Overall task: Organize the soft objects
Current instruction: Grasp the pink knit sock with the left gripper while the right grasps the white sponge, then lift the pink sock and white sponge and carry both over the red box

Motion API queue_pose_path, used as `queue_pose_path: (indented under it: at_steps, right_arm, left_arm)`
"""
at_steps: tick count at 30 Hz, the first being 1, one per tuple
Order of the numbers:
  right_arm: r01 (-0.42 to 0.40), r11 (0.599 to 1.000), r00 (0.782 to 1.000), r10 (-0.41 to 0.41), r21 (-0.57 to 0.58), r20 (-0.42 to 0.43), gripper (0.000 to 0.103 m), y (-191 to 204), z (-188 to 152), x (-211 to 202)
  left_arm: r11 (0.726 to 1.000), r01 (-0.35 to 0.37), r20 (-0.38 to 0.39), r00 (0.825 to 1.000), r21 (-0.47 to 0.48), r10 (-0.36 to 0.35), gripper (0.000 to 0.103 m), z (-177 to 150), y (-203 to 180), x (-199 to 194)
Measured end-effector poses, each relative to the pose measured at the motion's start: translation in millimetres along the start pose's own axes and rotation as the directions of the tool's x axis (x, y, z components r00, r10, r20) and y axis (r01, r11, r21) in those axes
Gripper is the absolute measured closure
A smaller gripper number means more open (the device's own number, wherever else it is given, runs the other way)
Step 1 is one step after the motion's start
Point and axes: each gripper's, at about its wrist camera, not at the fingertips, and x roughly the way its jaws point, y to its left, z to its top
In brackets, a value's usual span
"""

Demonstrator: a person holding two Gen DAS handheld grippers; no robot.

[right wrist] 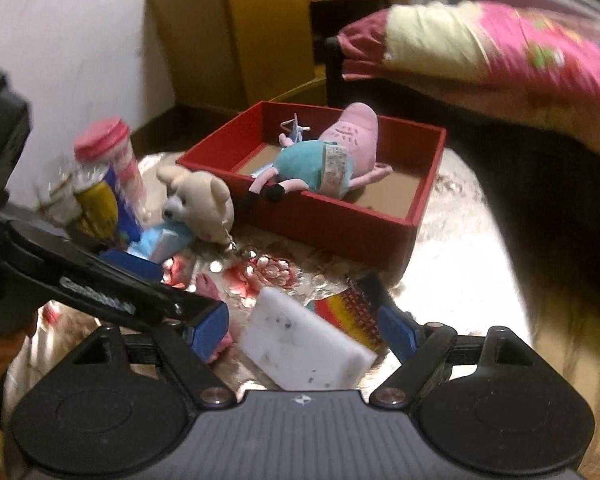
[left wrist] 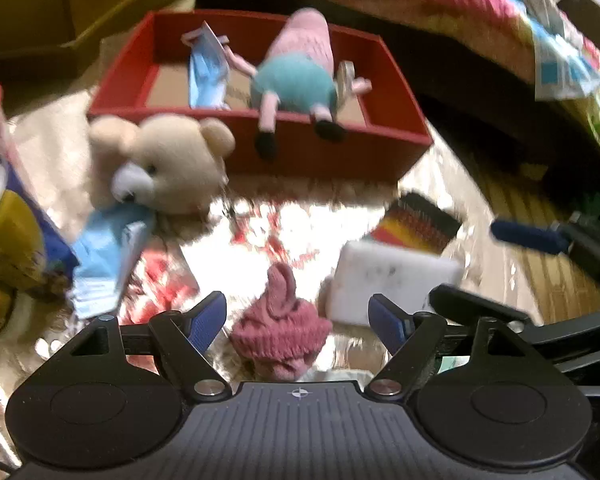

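A red box (left wrist: pixel 324 148) (right wrist: pixel 340 224) holds a pink pig plush in a teal dress (left wrist: pixel 296 76) (right wrist: pixel 328 160) and a blue packet (left wrist: pixel 206 72). A beige bear plush (left wrist: pixel 168 160) (right wrist: pixel 204 204) lies in front of the box beside another blue packet (left wrist: pixel 104 256) (right wrist: pixel 160 244). My left gripper (left wrist: pixel 298 324) is open around a pink knitted item (left wrist: pixel 280 332). My right gripper (right wrist: pixel 304 328) is open around a white sponge block (right wrist: pixel 304 344) (left wrist: pixel 388 280). A striped red-yellow-black pouch (left wrist: pixel 420 224) (right wrist: pixel 356 312) lies next to the block.
Cans and a pink-lidded jar (right wrist: pixel 112 160) stand at the left on the shiny floral cloth (right wrist: pixel 452 296). A bed with a pink quilt (right wrist: pixel 500 52) rises behind the box. A yellow cabinet (right wrist: pixel 260 32) stands at the back.
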Motion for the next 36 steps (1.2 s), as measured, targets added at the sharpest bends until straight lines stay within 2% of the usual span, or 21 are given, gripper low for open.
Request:
queue_pose_path:
  at_steps: [3,8,11,12,16,23,30,33,35,36]
  right_arm:
    - [0.021,0.997,1.0,-0.022,-0.074,-0.004,0.048,3.2,-3.7,-2.8]
    - [0.017,0.993,1.0,-0.02,-0.114,-0.023,0.049,1.5,-7.6,-0.2]
    - [0.003,0.987,1.0,-0.008,-0.162,-0.029,0.049,8.4,-11.2,1.0]
    - [0.001,0.983,1.0,-0.006,-0.186,-0.026,0.049,11.6,-12.6,1.4]
    - [-0.01,0.967,0.999,0.001,-0.254,-0.036,0.049,22.6,-17.2,6.1]
    - [0.003,0.932,1.0,-0.014,-0.362,-0.027,0.048,38.1,-19.9,20.6]
    - [0.026,0.836,0.994,-0.078,-0.547,-0.072,0.048,60.1,-34.5,52.4]
    - [0.057,0.804,0.987,-0.136,-0.592,-0.089,0.048,63.0,-42.5,67.8]
    - [0.074,0.811,0.983,-0.156,-0.58,-0.093,0.052,59.9,-41.4,71.7]
    - [0.074,0.826,0.984,-0.152,-0.559,-0.095,0.06,57.5,-38.8,71.2]
  left_arm:
    - [1.0,-0.007,-0.032,0.999,0.008,0.007,0.027,-3.8,-2.5,13.1]
    - [0.998,-0.056,-0.073,0.996,0.029,0.058,0.032,-8.4,-4.2,35.2]
    - [0.998,-0.067,-0.078,0.995,0.021,0.068,0.043,-11.0,-1.4,39.6]
    - [0.997,-0.076,-0.08,0.994,0.027,0.078,0.058,-10.5,-1.8,38.5]
    - [0.997,-0.075,-0.091,0.993,0.019,0.076,0.065,-10.9,2.4,31.1]
    - [0.999,-0.01,-0.089,0.996,-0.039,0.006,0.066,-5.0,12.1,13.6]
    - [0.998,0.021,-0.102,0.994,-0.055,-0.027,0.066,-3.1,17.2,11.3]
    - [0.998,0.019,-0.113,0.993,-0.064,-0.026,0.066,-4.2,21.4,13.2]
    - [0.997,0.021,-0.114,0.993,-0.07,-0.029,0.065,-3.5,23.5,13.8]
    - [0.997,0.024,-0.113,0.993,-0.072,-0.032,0.065,-3.4,24.8,12.9]
